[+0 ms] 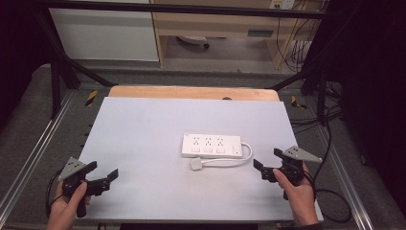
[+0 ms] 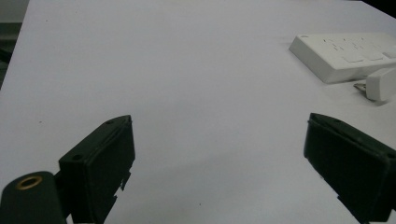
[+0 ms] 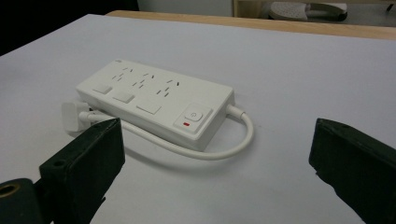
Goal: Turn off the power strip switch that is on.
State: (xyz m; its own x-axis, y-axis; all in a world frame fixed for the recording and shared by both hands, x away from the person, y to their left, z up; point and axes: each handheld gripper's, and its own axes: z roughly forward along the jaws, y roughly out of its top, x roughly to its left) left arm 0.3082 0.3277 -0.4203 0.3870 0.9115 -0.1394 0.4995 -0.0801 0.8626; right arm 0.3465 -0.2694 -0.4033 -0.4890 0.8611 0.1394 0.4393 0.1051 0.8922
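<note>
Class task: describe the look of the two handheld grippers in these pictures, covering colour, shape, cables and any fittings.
Both the left gripper and the right gripper are black, each with two blocky, flat-faced fingers. Each carries a grey three-cornered plate on top, dotted with small holes. A black cable trails from the right one. A brass-coloured ring sits in the left gripper's body.

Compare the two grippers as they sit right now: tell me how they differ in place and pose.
The left gripper hovers at the table's near left, far from the power strip; the right gripper sits at the near right, close to the strip's cable. The left gripper's jaws point right and away from the person, the right gripper's point left. Both are open and hold nothing.
</note>
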